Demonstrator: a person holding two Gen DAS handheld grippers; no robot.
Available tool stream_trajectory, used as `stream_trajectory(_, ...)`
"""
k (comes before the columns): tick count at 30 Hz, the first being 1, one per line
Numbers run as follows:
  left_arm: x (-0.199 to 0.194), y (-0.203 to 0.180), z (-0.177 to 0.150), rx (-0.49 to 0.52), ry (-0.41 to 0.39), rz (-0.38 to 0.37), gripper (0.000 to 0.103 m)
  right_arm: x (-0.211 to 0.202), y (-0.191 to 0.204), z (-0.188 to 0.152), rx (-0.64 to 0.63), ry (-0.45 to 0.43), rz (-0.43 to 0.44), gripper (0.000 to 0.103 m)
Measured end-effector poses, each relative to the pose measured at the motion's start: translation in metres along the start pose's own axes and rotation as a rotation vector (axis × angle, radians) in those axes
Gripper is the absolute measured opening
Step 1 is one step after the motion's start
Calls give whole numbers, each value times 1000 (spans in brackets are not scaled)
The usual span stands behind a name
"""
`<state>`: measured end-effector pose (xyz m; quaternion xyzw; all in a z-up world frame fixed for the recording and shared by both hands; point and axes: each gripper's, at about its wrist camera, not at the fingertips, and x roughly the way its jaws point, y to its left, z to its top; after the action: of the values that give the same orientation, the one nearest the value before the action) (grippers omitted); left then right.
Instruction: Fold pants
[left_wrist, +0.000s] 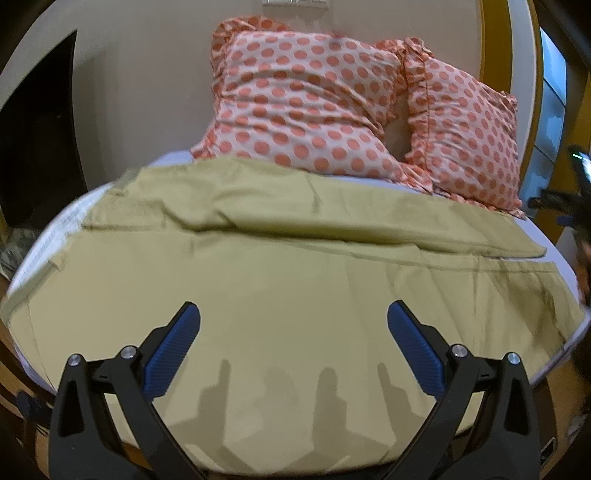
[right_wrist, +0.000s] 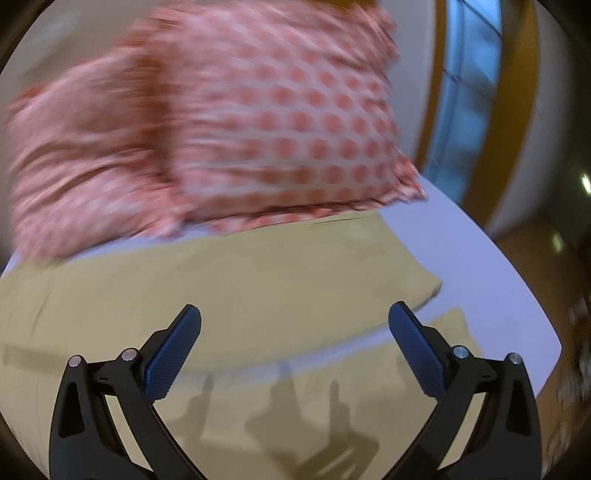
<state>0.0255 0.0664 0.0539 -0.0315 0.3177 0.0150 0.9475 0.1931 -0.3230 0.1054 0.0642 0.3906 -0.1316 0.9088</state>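
Observation:
Khaki pants (left_wrist: 280, 280) lie spread flat across the bed, legs running sideways with one leg lying beside the other. My left gripper (left_wrist: 293, 317) is open and empty, hovering above the near part of the pants. In the right wrist view the pants (right_wrist: 240, 280) show their leg ends at the right, with a strip of sheet between the two legs. My right gripper (right_wrist: 295, 317) is open and empty above the near leg. The right wrist view is blurred by motion.
Two polka-dot orange pillows (left_wrist: 306, 99) (right_wrist: 229, 122) lean on the wall behind the pants. The pale sheet (right_wrist: 491, 280) shows at the bed's right corner, with the bed edge and floor beyond. A window with a yellow frame (right_wrist: 465, 96) is at the right.

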Motion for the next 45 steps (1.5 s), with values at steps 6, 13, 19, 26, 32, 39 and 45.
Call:
stream_trajectory(6, 17, 6, 20, 37, 3, 34, 101, 137, -26, 79, 259, 216, -139, 70)
stream_trajectory(13, 41, 24, 39, 1, 8, 43, 101, 212, -32, 90, 322, 254, -249, 67)
stream_trajectory(19, 45, 39, 51, -47, -1, -40, 101, 193, -46, 65, 281, 157, -91, 16)
stream_trajectory(26, 44, 67, 75, -174, -10, -172, 101, 164, -105, 32, 536, 27, 237, 3)
stream_trajectory(32, 61, 89, 112, -272, 5, -206, 100, 78, -134, -5, 596, -173, 516, 3)
stream_trajectory(39, 146, 89, 149, -357, 183, -191, 88, -12, -170, -94, 663, -262, 663, 2)
stream_trajectory(45, 215, 85, 162, -414, 319, -109, 79, -23, -183, -128, 707, -237, 681, 2)
